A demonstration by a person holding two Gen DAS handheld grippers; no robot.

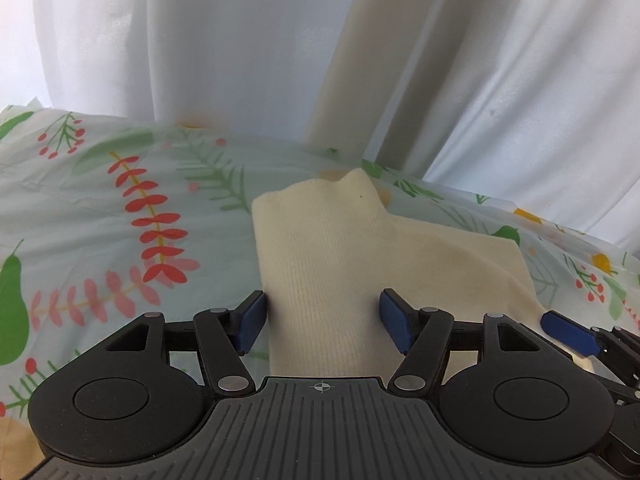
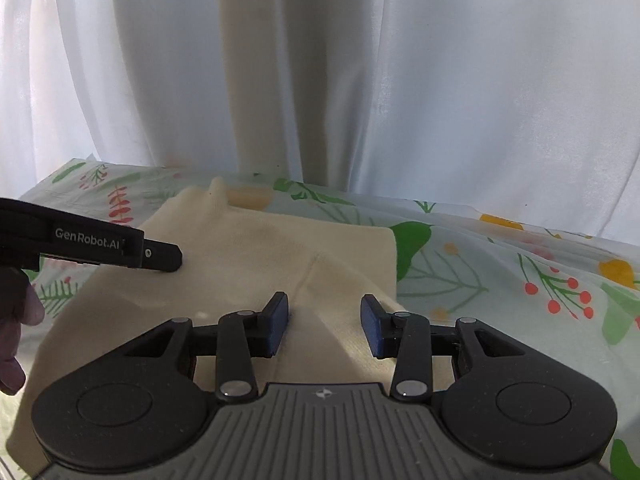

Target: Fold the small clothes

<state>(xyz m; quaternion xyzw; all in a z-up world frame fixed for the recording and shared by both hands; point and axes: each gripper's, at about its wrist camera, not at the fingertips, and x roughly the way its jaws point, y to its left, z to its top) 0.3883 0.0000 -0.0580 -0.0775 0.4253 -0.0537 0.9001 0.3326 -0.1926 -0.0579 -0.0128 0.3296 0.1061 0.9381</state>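
A cream knit garment (image 1: 332, 256) lies partly folded on the floral tablecloth (image 1: 120, 200). My left gripper (image 1: 323, 320) is open, its blue pads on either side of the garment's near edge, empty. My right gripper (image 2: 325, 322) is open above the garment (image 2: 240, 256), over a raised fold ridge, empty. The right gripper's blue fingertip (image 1: 570, 332) shows at the right of the left wrist view. The left gripper's black body (image 2: 100, 246) shows at the left of the right wrist view, over the garment's left part.
White curtains (image 2: 440, 80) and a cream curtain panel (image 2: 260, 80) hang just behind the table's far edge. A person's hand (image 2: 16, 332) holds the left gripper at the left edge. The tablecloth (image 2: 520, 280) extends to the right.
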